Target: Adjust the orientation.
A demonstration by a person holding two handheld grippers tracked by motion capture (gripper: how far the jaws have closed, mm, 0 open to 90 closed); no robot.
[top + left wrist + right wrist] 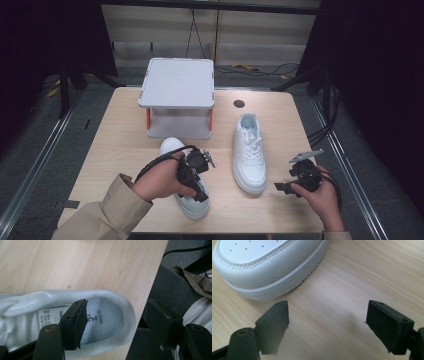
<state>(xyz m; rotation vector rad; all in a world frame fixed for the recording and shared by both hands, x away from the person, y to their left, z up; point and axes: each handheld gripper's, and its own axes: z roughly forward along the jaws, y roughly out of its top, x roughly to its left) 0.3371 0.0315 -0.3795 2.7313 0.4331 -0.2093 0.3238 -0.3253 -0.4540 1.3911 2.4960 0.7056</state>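
Wooden counter (120,135), left hand-held gripper (113,325) spread astride near sneaker's heel (125,315), right hand-held gripper (327,325) spread, empty, beside far sneaker's toe (267,272).

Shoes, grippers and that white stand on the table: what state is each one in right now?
Left shoe: upright near the table's front edge, heel collar between the left gripper's jaws.
Right shoe: upright, laced, untouched.
Left gripper: open, one jaw inside the shoe's opening, the other outside the heel.
Right gripper: open, empty, near the right shoe's toe.
White stand: upright, nothing on its top.
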